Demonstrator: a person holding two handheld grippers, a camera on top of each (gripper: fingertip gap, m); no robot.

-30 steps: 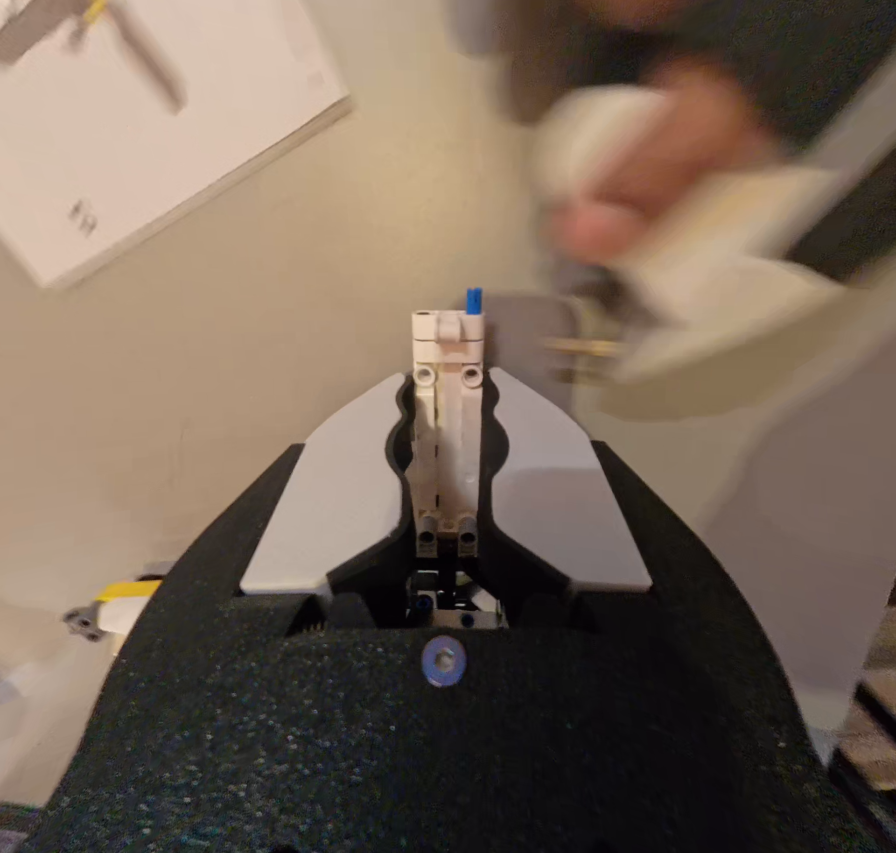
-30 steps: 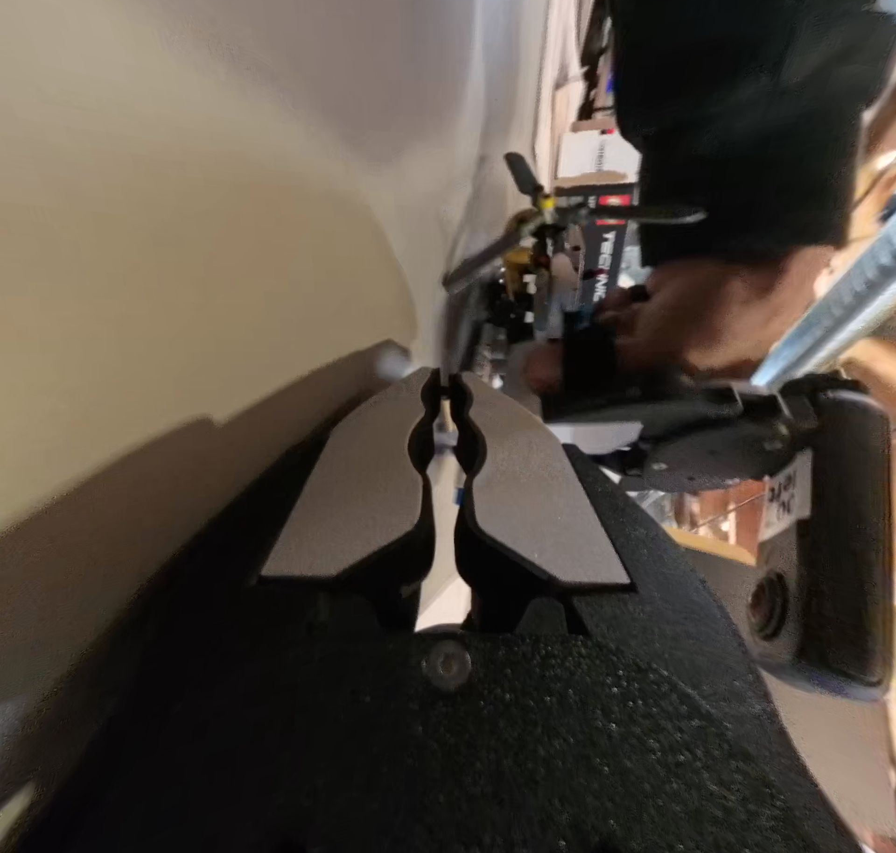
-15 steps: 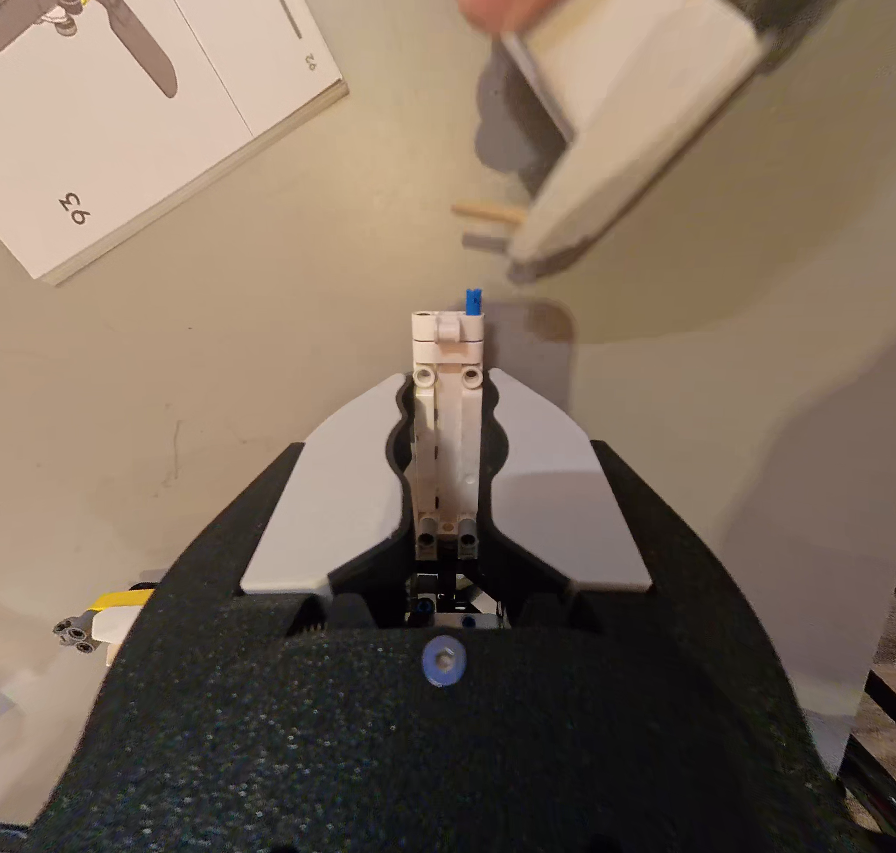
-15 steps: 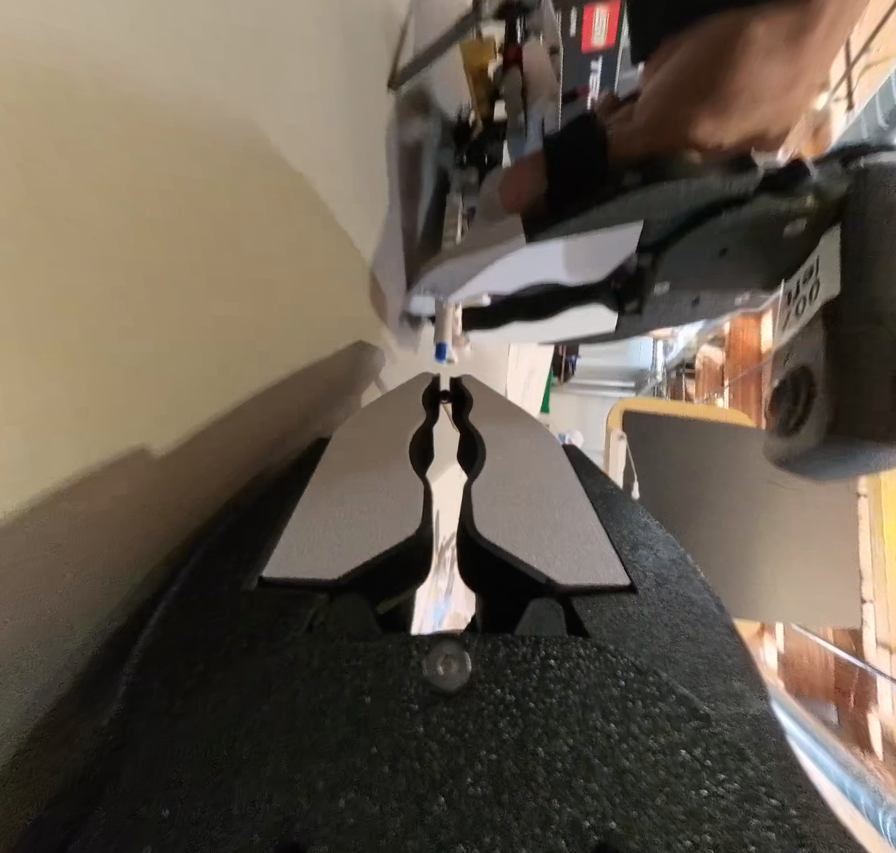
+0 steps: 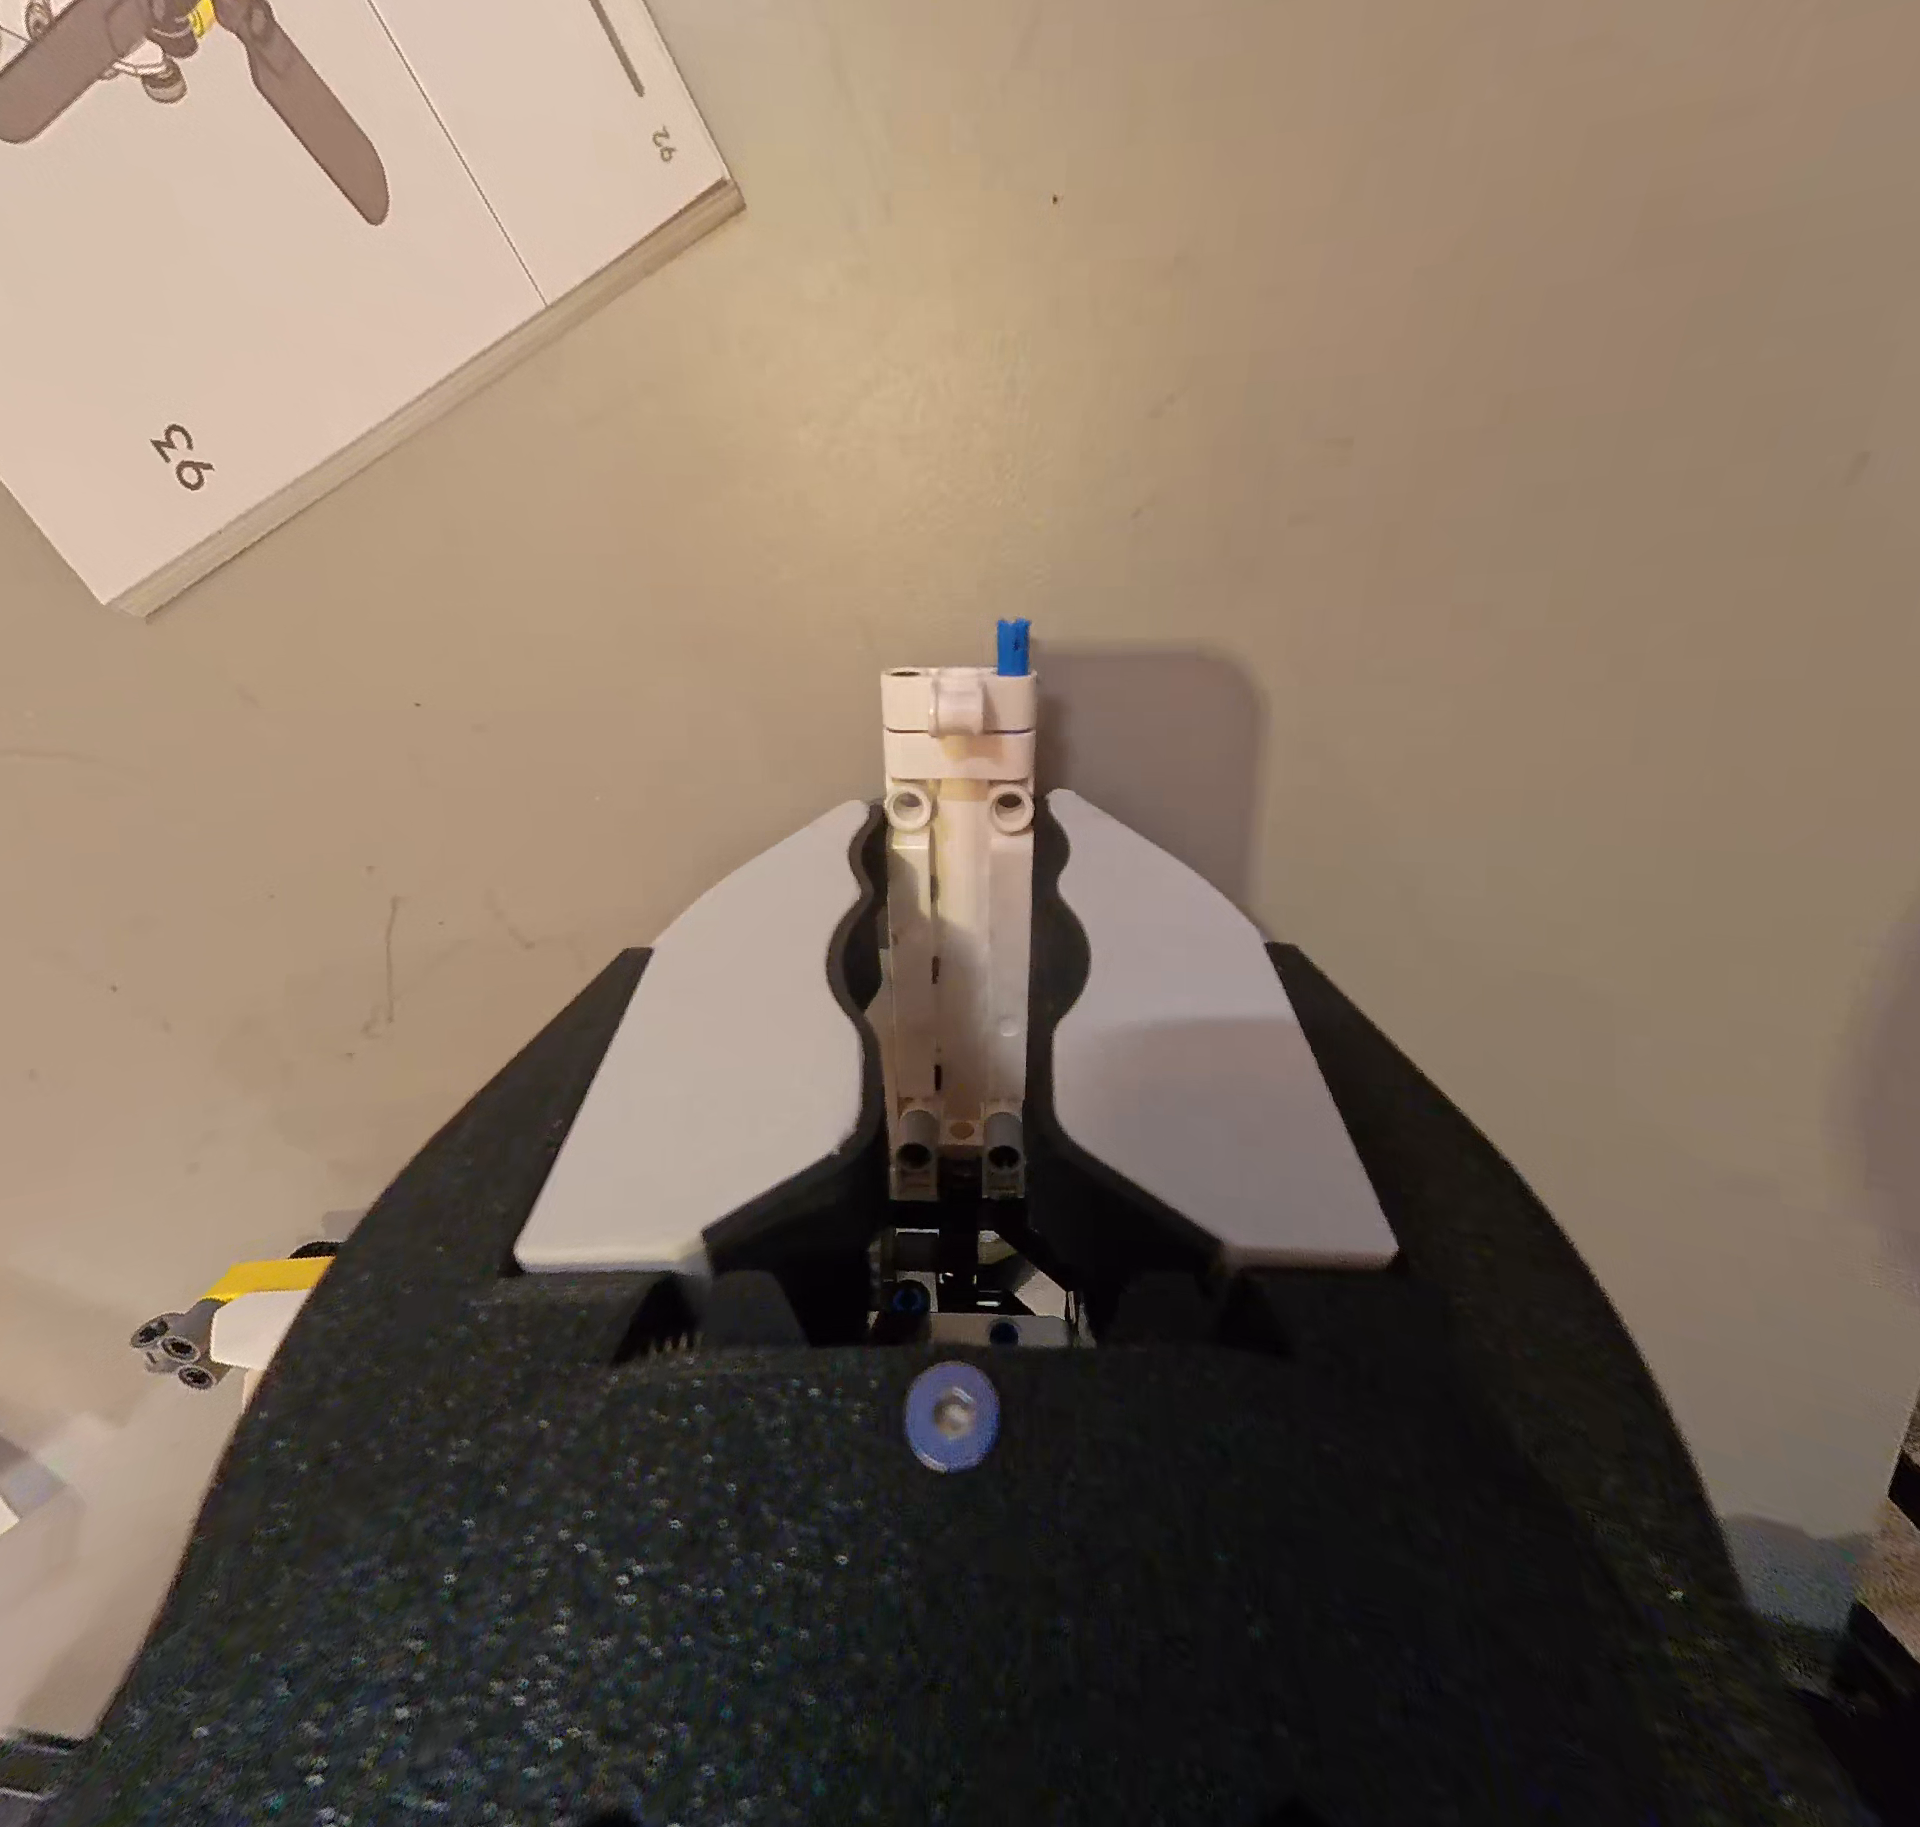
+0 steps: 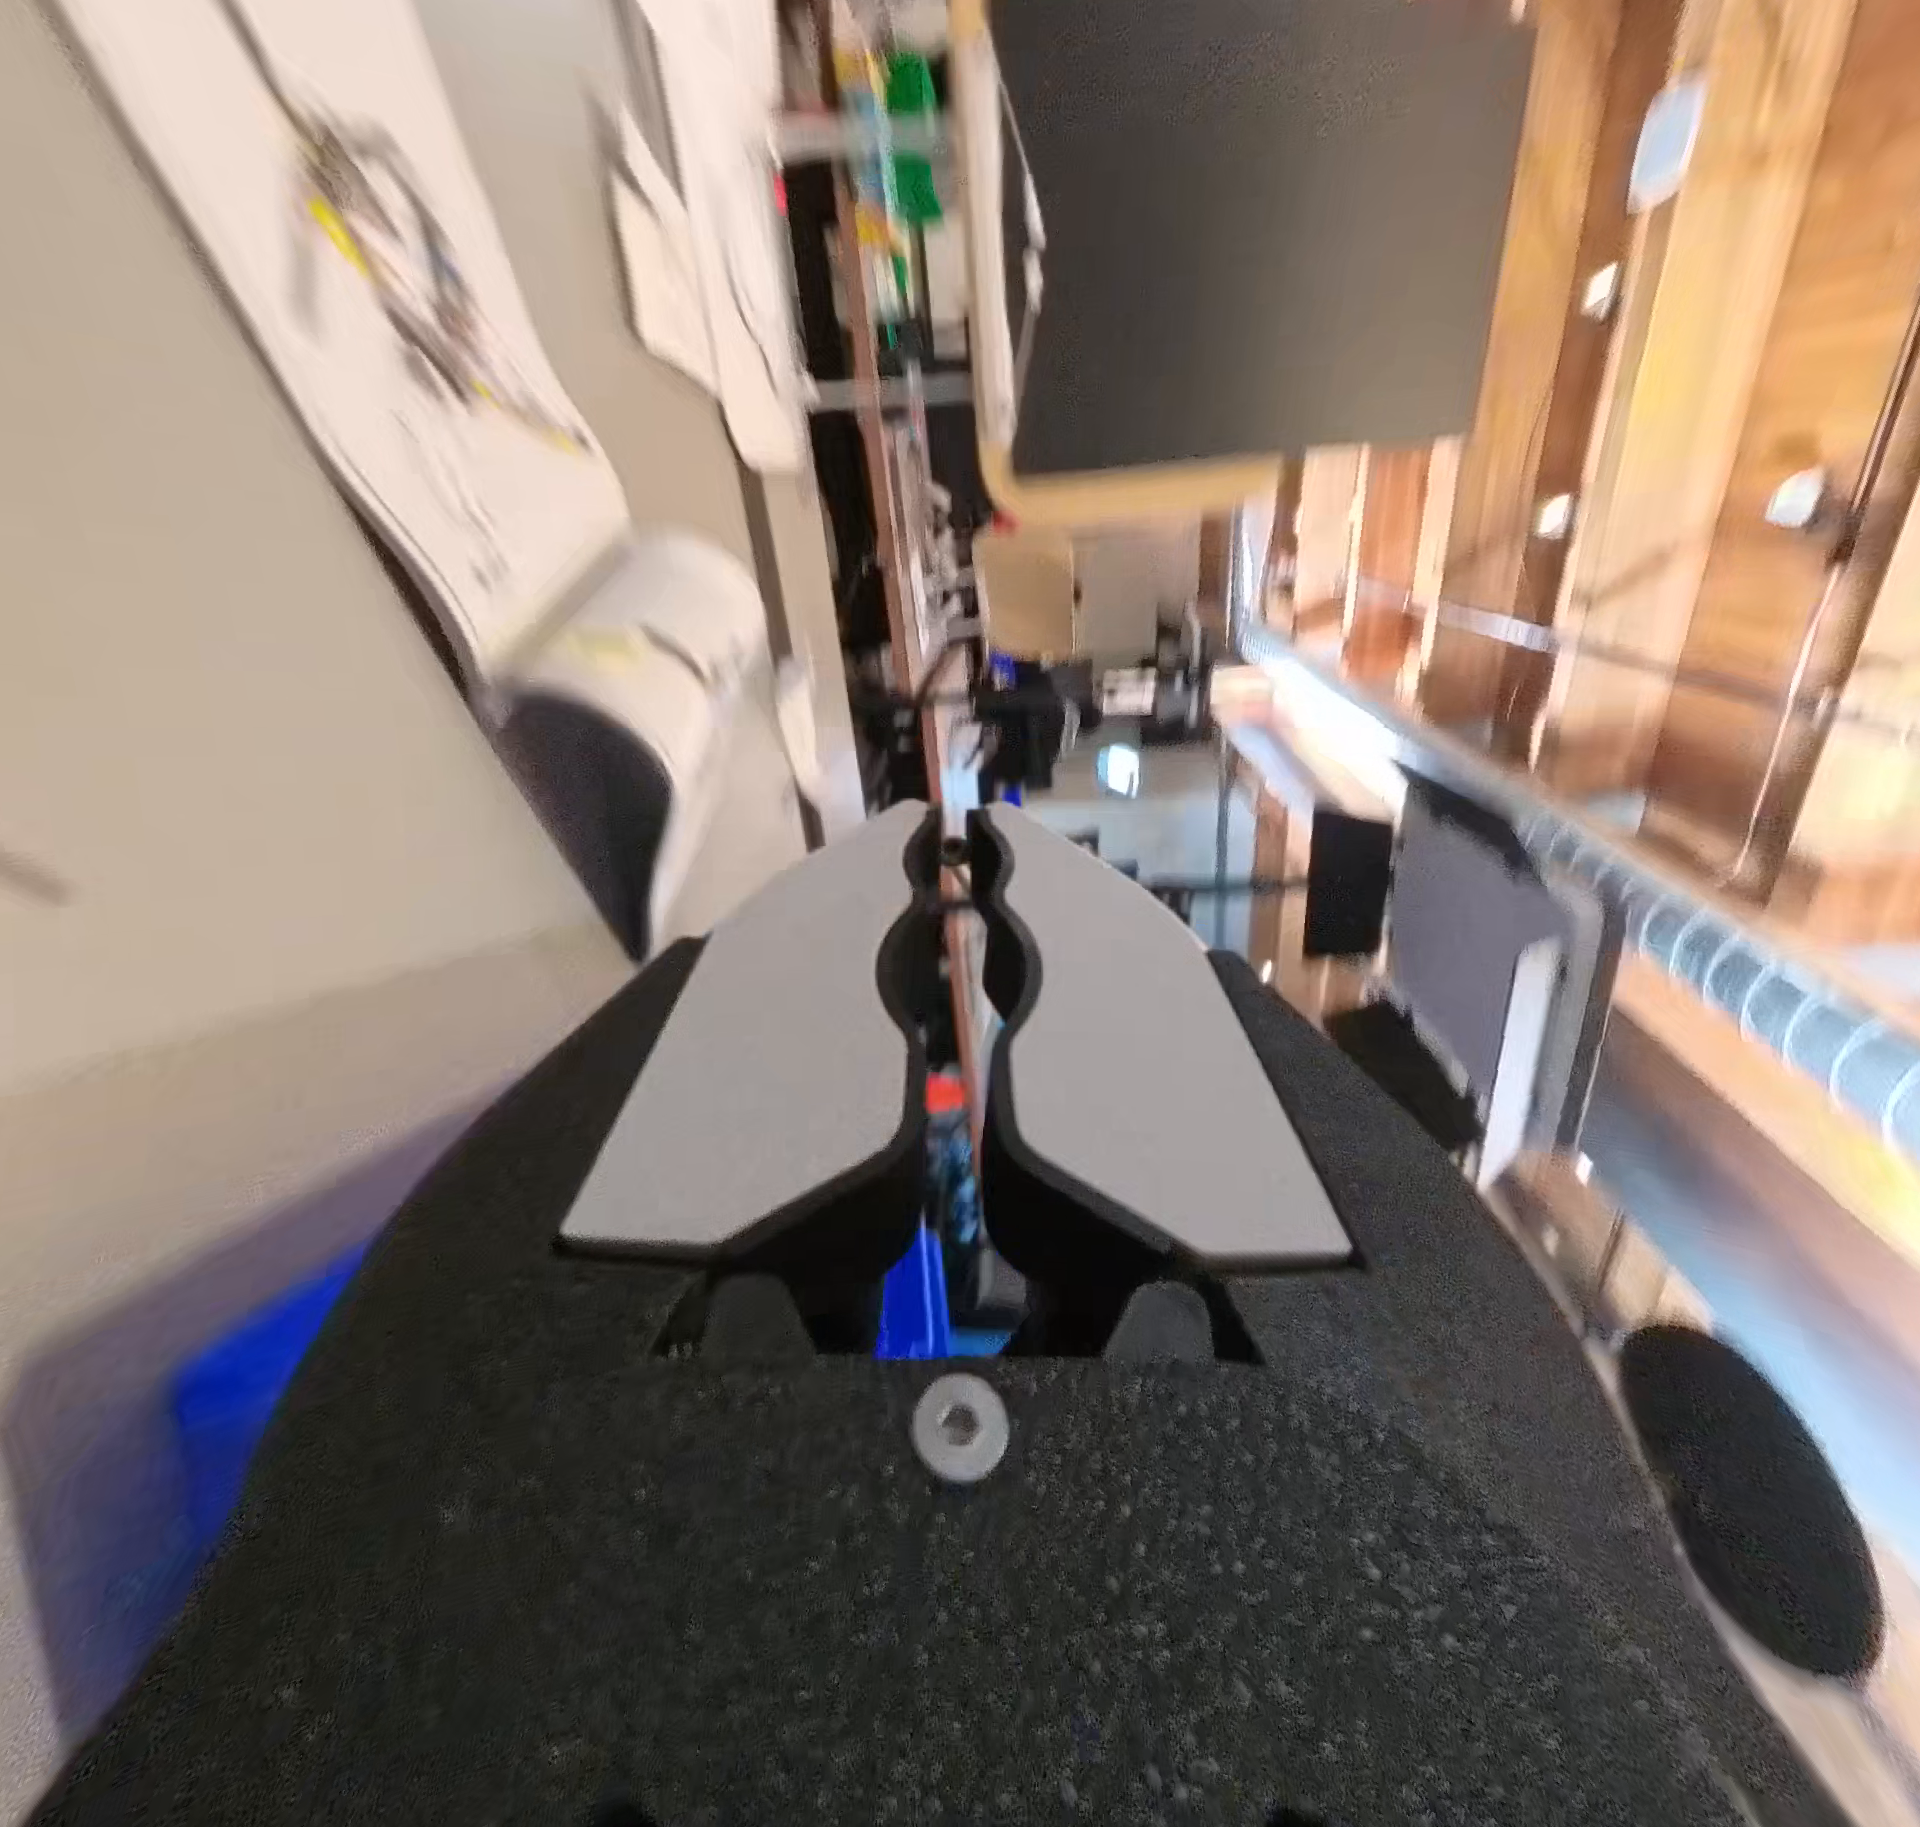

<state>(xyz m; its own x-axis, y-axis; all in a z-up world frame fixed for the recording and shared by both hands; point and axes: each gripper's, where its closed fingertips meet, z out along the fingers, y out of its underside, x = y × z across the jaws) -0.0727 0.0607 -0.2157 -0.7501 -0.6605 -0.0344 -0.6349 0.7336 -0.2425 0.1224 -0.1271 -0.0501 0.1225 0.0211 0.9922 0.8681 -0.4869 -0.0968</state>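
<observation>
My left gripper (image 5: 958, 821) is shut on a white brick assembly (image 5: 958, 946) that stands upright between its pads above the beige table (image 5: 1403, 375). The assembly's top block pokes past the fingertips, and a blue pin (image 5: 1013, 647) sticks up from its right corner. My right gripper (image 6: 954, 827) is nearly closed, and a small round peg (image 6: 951, 850) sits pinched at its tips, seen end-on and dark. The right wrist view is tilted and blurred and looks along the table edge into the room. Neither gripper shows in the other's view.
An open instruction booklet (image 5: 260, 219) lies at the far left of the table; it also shows blurred in the right wrist view (image 6: 343, 250). A yellow, white and grey brick piece (image 5: 223, 1330) lies at the near left. A blue thing (image 6: 239, 1362) shows beside my right gripper. The grippers' ends are close to 35 cm from one another.
The right gripper, with a tan peg at its tips, and the hand holding it have left the left wrist view. The right view has swung away from the left gripper. The left gripper kept still.
</observation>
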